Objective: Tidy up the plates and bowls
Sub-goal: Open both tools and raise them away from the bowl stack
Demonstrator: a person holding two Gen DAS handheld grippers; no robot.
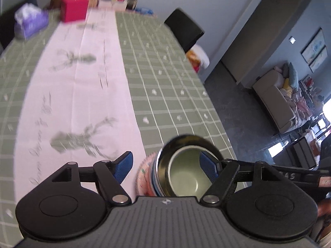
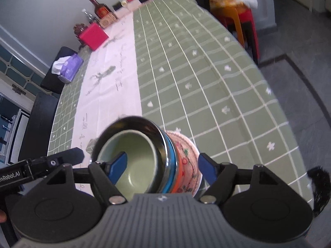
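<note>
A pale green bowl (image 1: 186, 173) sits nested in a dark steel bowl (image 1: 186, 139). Under them are a blue dish and a pink patterned plate (image 1: 144, 173), all stacked on the green checked tablecloth (image 1: 165, 82). My left gripper (image 1: 166, 167) hovers open over the stack, its left pad clear of the plate. In the right wrist view the green bowl (image 2: 140, 165), steel bowl (image 2: 132, 122), blue dish (image 2: 170, 165) and patterned plate (image 2: 188, 165) lie under my right gripper (image 2: 162, 170). It is open, with one pad above the bowl's hollow and the other outside the plate.
A pale runner (image 1: 82, 93) runs down the table. At the far end stand a red box (image 1: 74, 8), a purple tissue box (image 1: 31, 21) and bottles (image 2: 101, 8). A black chair (image 1: 184, 29) and red and orange stools (image 2: 238, 16) flank the right table edge.
</note>
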